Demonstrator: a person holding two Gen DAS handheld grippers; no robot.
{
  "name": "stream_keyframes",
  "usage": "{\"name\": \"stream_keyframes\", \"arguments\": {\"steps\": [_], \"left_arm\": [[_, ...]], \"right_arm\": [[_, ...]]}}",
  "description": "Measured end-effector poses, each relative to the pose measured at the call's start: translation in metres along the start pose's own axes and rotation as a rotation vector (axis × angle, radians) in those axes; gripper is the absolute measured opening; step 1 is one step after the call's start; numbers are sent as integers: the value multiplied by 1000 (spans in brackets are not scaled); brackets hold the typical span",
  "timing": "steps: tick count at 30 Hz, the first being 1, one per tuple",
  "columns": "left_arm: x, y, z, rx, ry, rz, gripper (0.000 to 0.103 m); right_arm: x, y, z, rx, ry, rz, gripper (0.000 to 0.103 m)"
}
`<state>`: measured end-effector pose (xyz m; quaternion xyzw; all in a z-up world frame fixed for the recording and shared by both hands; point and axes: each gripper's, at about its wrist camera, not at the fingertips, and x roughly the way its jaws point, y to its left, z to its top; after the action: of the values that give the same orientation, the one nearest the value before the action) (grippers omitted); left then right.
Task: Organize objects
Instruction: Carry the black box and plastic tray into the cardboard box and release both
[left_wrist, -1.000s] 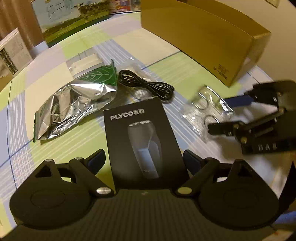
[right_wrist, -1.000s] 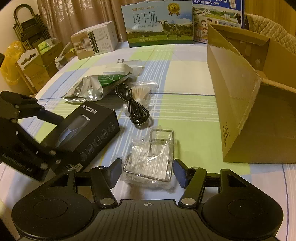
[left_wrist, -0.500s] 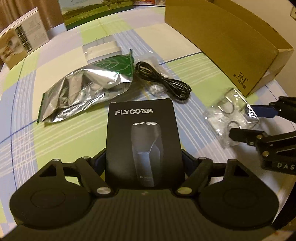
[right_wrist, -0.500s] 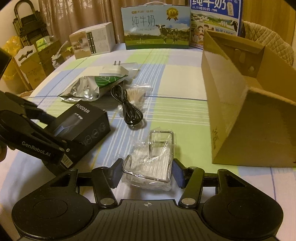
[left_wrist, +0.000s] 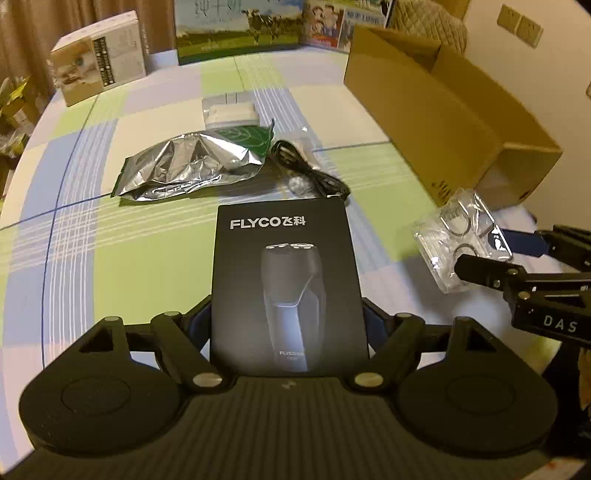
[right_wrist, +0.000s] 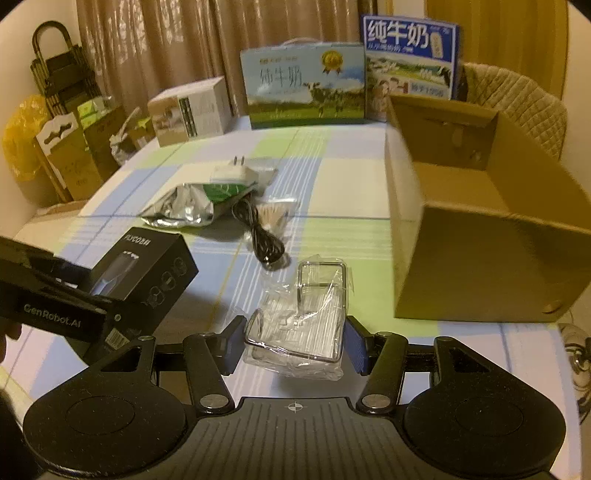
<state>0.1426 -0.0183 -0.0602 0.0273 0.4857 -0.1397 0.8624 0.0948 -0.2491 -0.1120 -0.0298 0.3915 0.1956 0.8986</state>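
Two claws, one item each: left claw (left_wrist: 286, 314) clamps the one black shaver box (left_wrist: 286, 280), right claw (right_wrist: 293, 341) grips one plastic-wrapped wire rack (right_wrist: 303, 321). One open cardboard box (right_wrist: 480, 236) at the surface's right edge.

Warm, dim yellow light fills the room. Brown curtains (right_wrist: 159, 48) hang behind the surface (right_wrist: 332, 166), which wears a green, blue and white checked cloth. A quilted chair (right_wrist: 524, 107) stands at the far right; a dark rack (right_wrist: 62, 74), perhaps folded, leans at left.
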Motion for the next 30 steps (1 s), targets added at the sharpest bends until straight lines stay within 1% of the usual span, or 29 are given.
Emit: {"name": "stream_keyframes", "arguments": {"steps": [2,7,14,21,25,30], "left_arm": [[-10,-6,-1,-20,-10,-3,76],[-31,-25,-5,-34,-39,-13,76],[-52,-46,-4,-18,-72,-22,76],[-65,-64,-1,-2,-96,-37,76],[-69,-73,5,8,-108,-55,76],[-73,-92,22,42,-132,-77,76]], "right_arm": [[-11,-1,1,-2,-8,-2,53],[-34,-9,1,8,-33,-13,53],[-63,-17,-3,22,-68,-24,53],[-84,-28,-6,32,-91,-40,53],[-94,-36,-5,41,-106,-53,53],[-110,-53,5,48,-142,-77,53]]}}
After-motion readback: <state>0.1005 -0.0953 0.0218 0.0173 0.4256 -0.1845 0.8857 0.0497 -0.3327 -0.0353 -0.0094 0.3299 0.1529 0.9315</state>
